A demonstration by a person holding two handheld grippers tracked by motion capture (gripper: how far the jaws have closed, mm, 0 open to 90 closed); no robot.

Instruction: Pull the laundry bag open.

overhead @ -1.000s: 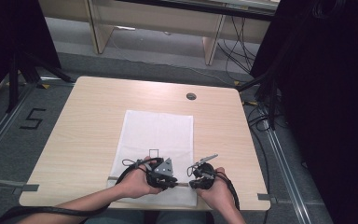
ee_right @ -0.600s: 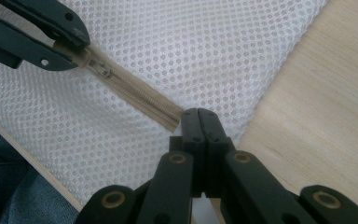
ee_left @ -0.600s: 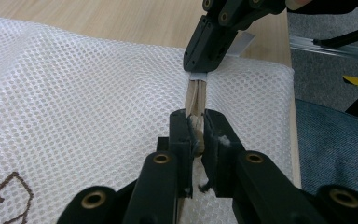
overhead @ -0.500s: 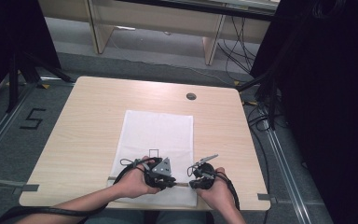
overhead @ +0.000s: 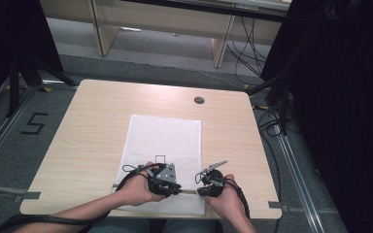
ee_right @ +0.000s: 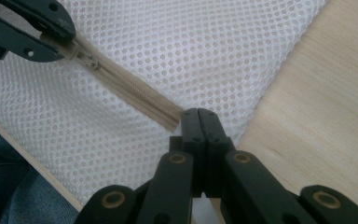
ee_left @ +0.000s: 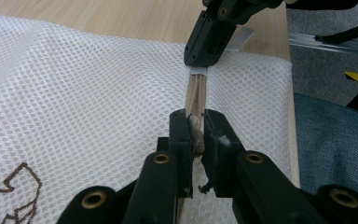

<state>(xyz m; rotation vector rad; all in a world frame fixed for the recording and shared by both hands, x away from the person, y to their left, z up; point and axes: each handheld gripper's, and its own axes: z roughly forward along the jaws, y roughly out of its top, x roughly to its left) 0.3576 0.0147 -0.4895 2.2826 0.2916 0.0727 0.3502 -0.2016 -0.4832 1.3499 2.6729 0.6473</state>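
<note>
Both grippers on the mesh laundry bag's zipper

Left gripper (ee_left: 195,128) fingers pinch the zipper pull (ee_left: 196,122); right gripper (ee_right: 198,115) fingers clamp the zipper's end (ee_right: 176,120) of the mesh laundry bag (overhead: 164,138) on the worktop (overhead: 87,131).

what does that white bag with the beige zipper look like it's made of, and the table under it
The white mesh bag looks like synthetic netting: rows of small round holes, slight sheen. Its beige zipper seems woven tape with fine coil teeth, probably nylon. The light wooden table shows a matte printed-looking grain, likely laminate rather than solid wood.
</note>
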